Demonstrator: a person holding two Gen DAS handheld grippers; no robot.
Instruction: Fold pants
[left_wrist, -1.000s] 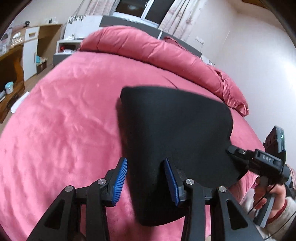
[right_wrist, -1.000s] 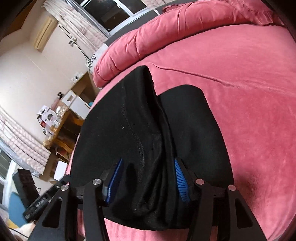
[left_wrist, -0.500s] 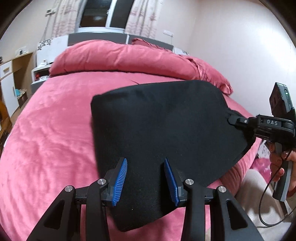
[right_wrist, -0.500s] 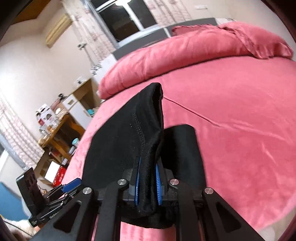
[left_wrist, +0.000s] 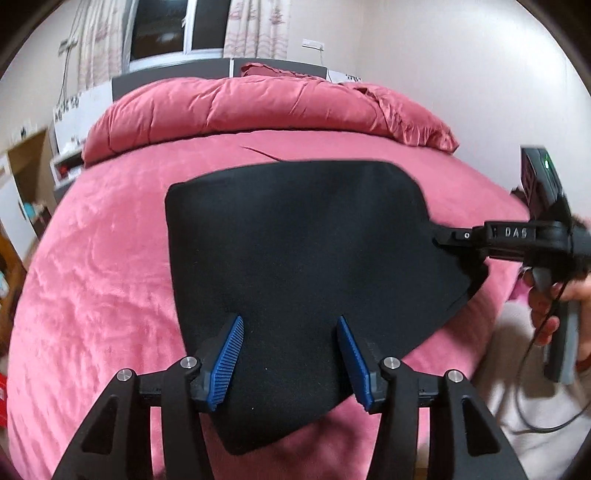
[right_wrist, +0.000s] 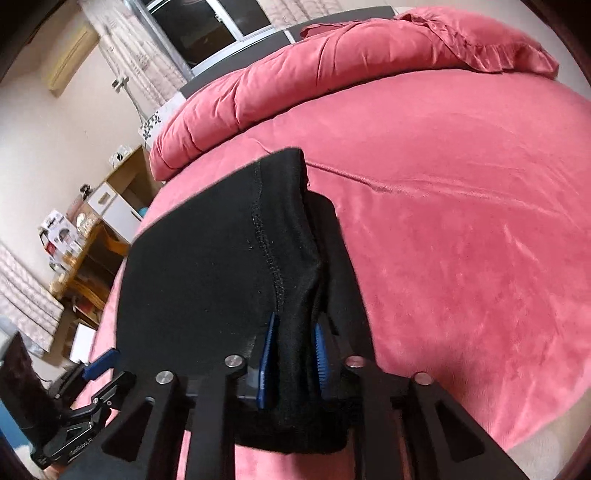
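Pants (left_wrist: 303, 258) spread flat on bed (left_wrist: 103, 266), long axis running left-right across both grippers. Left gripper (left_wrist: 288, 350) opening, pads clear, fabric beneath. Right gripper (right_wrist: 293, 363) easing open, bunched edge between pads, right side nearer.

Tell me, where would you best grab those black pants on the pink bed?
Probably the near corner of the black pants, coming in low from the bed's near side. That end lies spread flat on the pink bed, so only a free edge offers something to pinch.
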